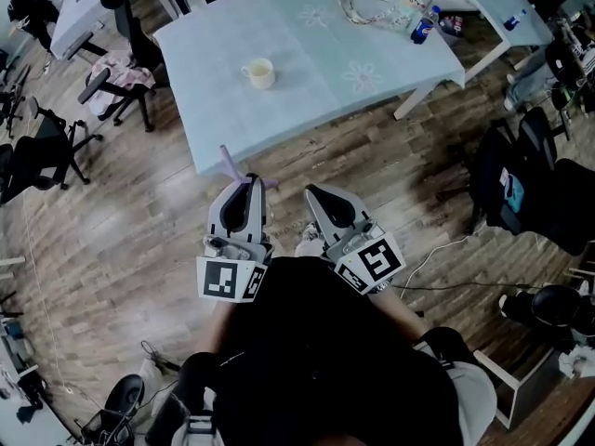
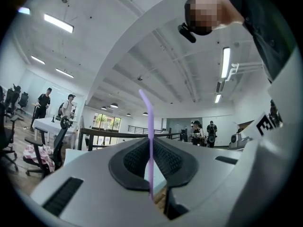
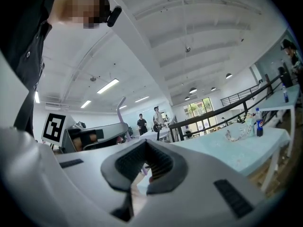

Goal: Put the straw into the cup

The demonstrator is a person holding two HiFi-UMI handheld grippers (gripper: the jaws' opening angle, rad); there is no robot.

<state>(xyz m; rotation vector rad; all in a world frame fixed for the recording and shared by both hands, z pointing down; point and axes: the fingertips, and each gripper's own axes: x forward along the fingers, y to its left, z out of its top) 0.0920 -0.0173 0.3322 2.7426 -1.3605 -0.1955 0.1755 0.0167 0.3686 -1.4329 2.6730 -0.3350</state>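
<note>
A cream cup [image 1: 258, 72] stands on the table with the pale blue cloth [image 1: 372, 54], well beyond both grippers. My left gripper [image 1: 244, 210] is shut on a purple straw [image 1: 229, 163], which sticks up and forward out of its jaws. In the left gripper view the straw [image 2: 150, 126] stands upright, pinched between the dark pads [image 2: 137, 162] of the left gripper [image 2: 151, 171]. My right gripper [image 1: 330, 214] hangs beside it, close to my body, short of the table's near edge. Its jaws [image 3: 142, 169] look shut with nothing held. The straw's tip [image 3: 121, 104] shows in the right gripper view.
A blue bottle [image 1: 423, 26] and a clear plastic wrapper [image 1: 363, 7] lie at the table's far right. Office chairs [image 1: 116, 82] stand left of the table, dark chairs and bags [image 1: 530, 184] to the right. Cables [image 1: 437, 254] trail on the wooden floor. People stand far off.
</note>
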